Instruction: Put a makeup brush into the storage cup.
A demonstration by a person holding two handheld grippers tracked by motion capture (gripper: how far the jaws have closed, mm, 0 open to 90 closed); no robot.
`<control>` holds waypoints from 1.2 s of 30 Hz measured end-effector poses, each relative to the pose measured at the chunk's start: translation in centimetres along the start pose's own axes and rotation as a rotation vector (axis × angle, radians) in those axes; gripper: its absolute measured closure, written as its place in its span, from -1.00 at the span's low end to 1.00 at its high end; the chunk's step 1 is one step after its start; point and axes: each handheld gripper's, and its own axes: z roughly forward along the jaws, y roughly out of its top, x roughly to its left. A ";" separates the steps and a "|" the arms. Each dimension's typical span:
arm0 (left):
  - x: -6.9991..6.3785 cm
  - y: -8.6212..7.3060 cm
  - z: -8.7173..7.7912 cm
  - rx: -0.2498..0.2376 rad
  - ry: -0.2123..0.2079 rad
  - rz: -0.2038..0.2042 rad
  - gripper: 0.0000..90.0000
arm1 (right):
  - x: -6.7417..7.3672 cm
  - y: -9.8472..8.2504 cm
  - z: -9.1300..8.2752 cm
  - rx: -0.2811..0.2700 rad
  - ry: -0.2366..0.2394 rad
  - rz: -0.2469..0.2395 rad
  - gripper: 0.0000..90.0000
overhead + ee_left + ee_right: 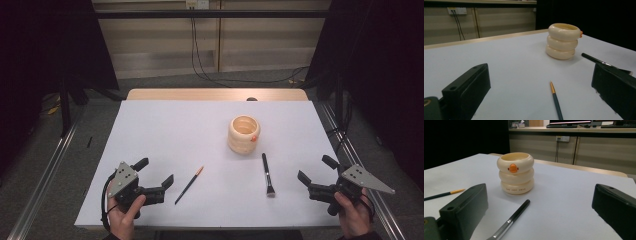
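A cream ringed cup (pixel 244 134) with an orange duck beak stands upright right of the table's middle; it also appears as the cup (pixel 562 41) and the cup (pixel 515 173). A thin dark pencil-like brush with an orange-gold end (pixel 189 184) lies left of centre, seen too as the thin brush (pixel 556 100). A black makeup brush (pixel 267 174) lies right of centre, with its handle (pixel 517 213) pointing at the cup. My left gripper (pixel 156 171) rests open near the front left. My right gripper (pixel 316 169) rests open at the front right. Nothing sits between either pair of jaws.
A white sheet (pixel 175 130) covers the table, with a wooden strip (pixel 215 94) along the far edge. Metal rails (pixel 45 175) run along both sides. Cables (pixel 200 60) hang down the wall behind.
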 end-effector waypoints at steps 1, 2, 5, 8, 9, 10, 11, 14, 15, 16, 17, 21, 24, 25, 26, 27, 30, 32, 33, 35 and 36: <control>0.0 0.0 0.0 0.001 -0.001 -0.003 -0.96 | 0.0 0.0 0.0 0.006 0.008 0.009 -0.99; 0.0 0.0 0.0 0.002 0.007 -0.001 -0.96 | 0.1 0.0 0.0 0.007 0.011 0.009 -0.99; 0.2 -0.1 0.1 0.003 0.002 -0.008 -0.96 | 0.1 0.0 0.1 0.012 0.021 0.003 -0.99; 0.3 -0.1 0.2 0.009 0.007 -0.012 -0.96 | 0.2 -0.1 0.2 0.015 0.020 0.000 -0.99; 0.3 -0.1 0.2 0.012 0.003 -0.012 -0.96 | 0.2 -0.1 0.2 0.016 0.024 0.003 -0.99; 0.2 0.0 0.2 0.010 0.003 -0.012 -0.96 | 0.2 -0.1 0.2 0.013 0.025 0.004 -0.99; 0.2 0.0 0.3 0.009 -0.007 -0.010 -0.96 | 0.1 -0.1 0.2 0.012 0.023 0.005 -0.99; 0.1 0.0 0.3 0.013 -0.009 -0.006 -0.96 | 0.2 -0.1 0.1 0.013 0.024 0.006 -0.99; 0.0 0.1 0.3 0.012 -0.002 -0.009 -0.96 | 0.2 -0.1 0.1 0.013 0.024 0.006 -0.99; -0.1 0.1 0.3 0.011 0.005 -0.015 -0.96 | 0.2 0.0 0.1 0.017 0.029 0.003 -0.99; -0.1 0.2 0.3 0.010 0.011 -0.017 -0.96 | 0.2 0.0 0.1 0.017 0.029 0.003 -0.99; -0.3 0.5 0.2 0.004 0.007 -0.007 -0.96 | 0.2 0.0 0.0 0.008 0.025 0.004 -0.97; -0.6 0.9 0.2 -0.001 0.013 0.005 -0.95 | 0.4 0.0 0.0 0.012 0.030 -0.008 -0.97; -0.7 1.0 0.2 0.006 0.019 0.003 -0.95 | 0.4 0.0 0.0 0.013 0.034 -0.008 -0.97; -0.7 1.2 0.2 0.006 0.005 -0.006 -0.95 | 0.4 0.0 0.0 0.013 0.034 -0.008 -0.97; -0.7 1.3 0.2 0.004 0.016 -0.004 -0.95 | 0.4 0.0 0.0 0.015 0.032 -0.010 -0.97; -0.7 2.0 0.3 0.001 0.023 0.026 -0.95 | 0.4 0.0 0.0 0.012 0.028 -0.004 -0.98; -0.8 2.1 0.4 0.000 0.026 0.018 -0.95 | 0.3 0.0 0.0 0.012 0.023 0.005 -0.98; -0.7 2.2 0.5 0.002 0.017 0.025 -0.95 | 0.3 0.0 0.0 0.012 0.023 0.005 -0.98; -0.7 2.4 0.7 0.015 0.019 0.015 -0.95 | 0.4 0.0 0.0 0.015 0.025 0.010 -0.98; -0.7 2.6 0.8 0.022 0.022 0.002 -0.95 | 0.3 -0.1 0.0 0.023 0.026 -0.003 -0.98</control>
